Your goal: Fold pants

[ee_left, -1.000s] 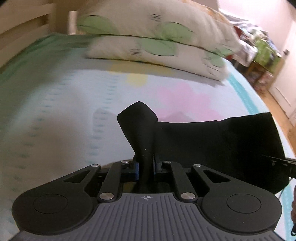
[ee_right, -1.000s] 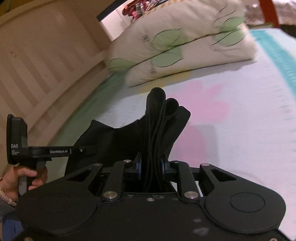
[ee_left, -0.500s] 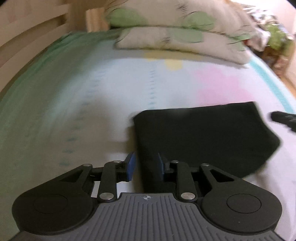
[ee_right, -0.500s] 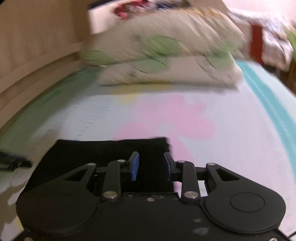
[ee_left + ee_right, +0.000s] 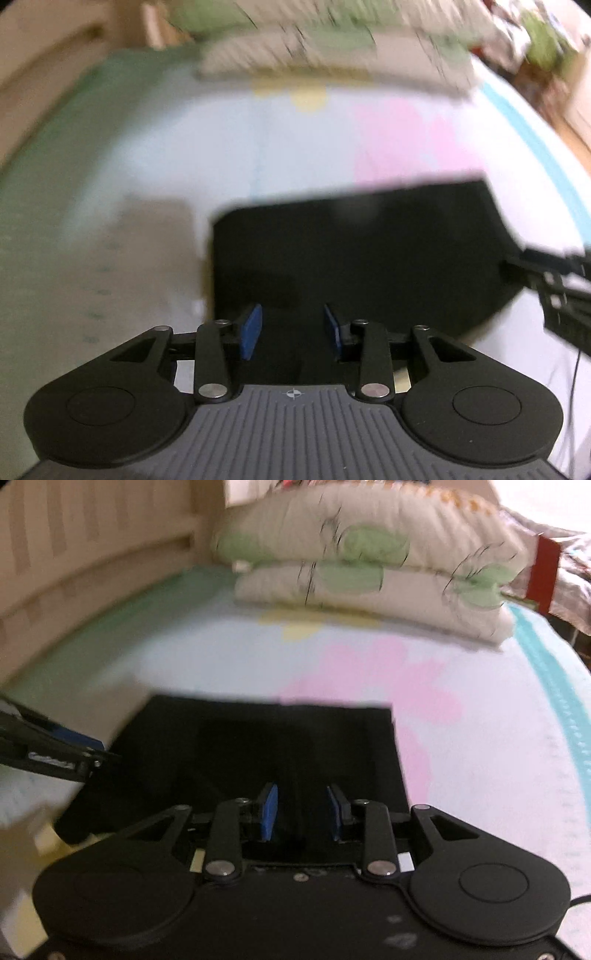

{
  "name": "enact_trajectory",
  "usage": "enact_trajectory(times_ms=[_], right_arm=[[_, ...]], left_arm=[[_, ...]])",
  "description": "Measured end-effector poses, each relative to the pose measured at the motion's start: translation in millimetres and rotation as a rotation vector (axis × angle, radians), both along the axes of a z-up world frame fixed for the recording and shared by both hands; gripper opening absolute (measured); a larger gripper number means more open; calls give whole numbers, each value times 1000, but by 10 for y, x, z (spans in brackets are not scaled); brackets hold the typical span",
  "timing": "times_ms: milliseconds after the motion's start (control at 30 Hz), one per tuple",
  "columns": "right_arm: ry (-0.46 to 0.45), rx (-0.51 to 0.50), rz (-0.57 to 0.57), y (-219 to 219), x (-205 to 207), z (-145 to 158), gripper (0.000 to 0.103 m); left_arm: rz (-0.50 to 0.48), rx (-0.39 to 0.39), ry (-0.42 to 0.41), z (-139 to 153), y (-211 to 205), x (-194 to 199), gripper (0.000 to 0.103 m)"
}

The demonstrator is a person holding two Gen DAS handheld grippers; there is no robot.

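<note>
Black pants [image 5: 354,258], one folded pair, lie flat on the bed [image 5: 147,184] before two stacked pillows [image 5: 369,561]. Left gripper [image 5: 291,334] and right gripper [image 5: 301,814] have just been opening, both released above the cloth.

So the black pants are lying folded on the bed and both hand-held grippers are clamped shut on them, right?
Not quite. The black pants do lie folded on the bed, but both are open: the left wrist view shows the left hand-held gripper with its pads apart, the right wrist view the same for the right hand-held gripper.
</note>
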State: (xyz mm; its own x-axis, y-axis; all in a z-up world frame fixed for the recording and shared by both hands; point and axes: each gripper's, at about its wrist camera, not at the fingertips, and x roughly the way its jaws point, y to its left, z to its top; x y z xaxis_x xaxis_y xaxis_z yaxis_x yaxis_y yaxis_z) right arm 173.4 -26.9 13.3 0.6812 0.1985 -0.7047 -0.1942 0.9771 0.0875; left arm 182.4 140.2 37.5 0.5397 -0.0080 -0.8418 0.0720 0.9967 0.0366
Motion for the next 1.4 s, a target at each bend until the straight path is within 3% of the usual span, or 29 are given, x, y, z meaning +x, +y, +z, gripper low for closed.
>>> enact_trajectory(times_ms=[167,233,267,567,967,1400], right_arm=[[-41,51,-52,8,-248,376,32],[-38,47,-67,18,-321,440,32],[-37,44,-70,34,-401,459,32],[-1,40,-81,124,-831,455,32],[11,9,-76,194,-785,416,32],[15,1,-80,221,-696,394,33]], left_arm=[[148,-56,-159,379,-144,-445,47],[177,-66,-185,422,-186,-571,58],[181,-67,-190,421,-210,-627,59],[185,-18,-185,360,-365,-906,59],[218,-80,-121,178,-278,-962,59],[205,-76,-106,131,-319,-982,59]])
